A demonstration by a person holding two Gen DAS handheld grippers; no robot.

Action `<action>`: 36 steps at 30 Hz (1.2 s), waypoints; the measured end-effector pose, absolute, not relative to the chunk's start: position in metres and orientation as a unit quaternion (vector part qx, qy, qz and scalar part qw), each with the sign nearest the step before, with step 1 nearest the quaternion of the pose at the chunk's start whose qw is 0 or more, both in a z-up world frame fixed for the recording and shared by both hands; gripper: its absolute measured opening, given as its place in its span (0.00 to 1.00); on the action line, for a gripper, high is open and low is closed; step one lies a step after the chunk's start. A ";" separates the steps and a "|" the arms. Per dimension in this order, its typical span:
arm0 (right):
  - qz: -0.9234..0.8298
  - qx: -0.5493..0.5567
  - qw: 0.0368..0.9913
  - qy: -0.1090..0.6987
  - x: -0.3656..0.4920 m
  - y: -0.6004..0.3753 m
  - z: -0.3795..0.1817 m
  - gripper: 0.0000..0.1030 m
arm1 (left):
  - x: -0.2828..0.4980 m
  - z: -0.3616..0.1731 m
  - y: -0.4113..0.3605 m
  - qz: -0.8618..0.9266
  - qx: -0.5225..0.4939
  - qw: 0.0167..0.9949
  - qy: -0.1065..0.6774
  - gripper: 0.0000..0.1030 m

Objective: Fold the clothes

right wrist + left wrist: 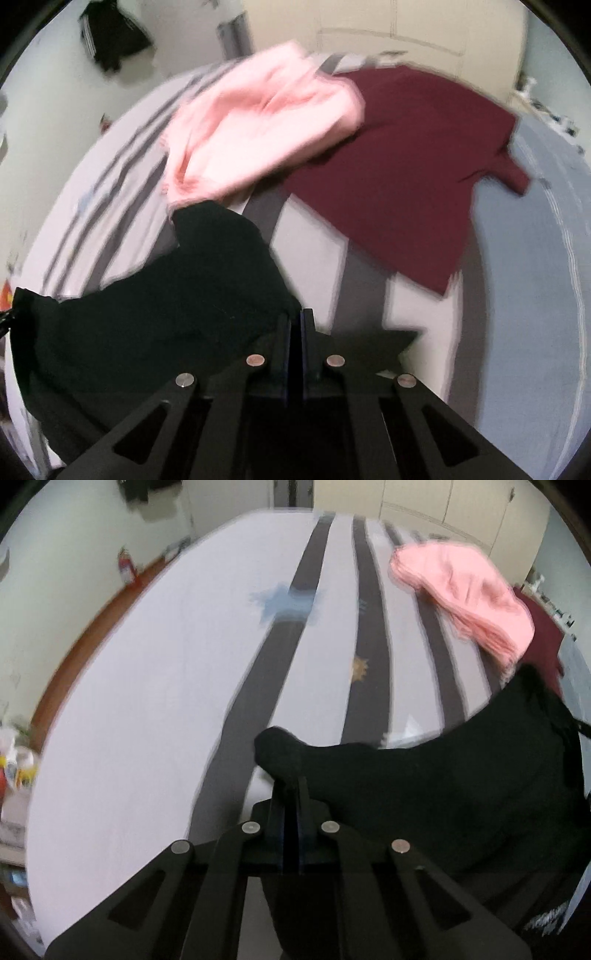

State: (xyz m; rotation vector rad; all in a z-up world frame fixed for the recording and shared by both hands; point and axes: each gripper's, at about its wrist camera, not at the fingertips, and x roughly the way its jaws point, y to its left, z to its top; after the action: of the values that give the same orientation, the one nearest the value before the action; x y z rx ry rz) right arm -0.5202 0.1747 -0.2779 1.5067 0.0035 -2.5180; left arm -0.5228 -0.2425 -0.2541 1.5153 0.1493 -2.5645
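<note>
Now both hand-held grippers, left (291,786) and right (295,319), pinch the black garment (443,794), stretched sideways between them over the bed (147,701) (pink one far off).

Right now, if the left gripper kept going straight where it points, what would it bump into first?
Probably the black garment. The left gripper is shut and a corner of that cloth bunches right at its tips. Past it lies the striped bed sheet; depth is blurry.
</note>
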 end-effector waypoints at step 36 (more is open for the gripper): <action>-0.841 0.529 -0.007 -0.109 -0.273 0.299 -0.275 0.41 | -0.404 -0.258 -0.154 -0.824 0.559 -0.047 0.082 0.52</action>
State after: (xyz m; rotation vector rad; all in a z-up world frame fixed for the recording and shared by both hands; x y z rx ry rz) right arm -0.2730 0.2989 -0.2750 1.6697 -0.3450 -2.6551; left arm -0.4040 -0.1541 -0.2581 1.8100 0.2661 -2.6698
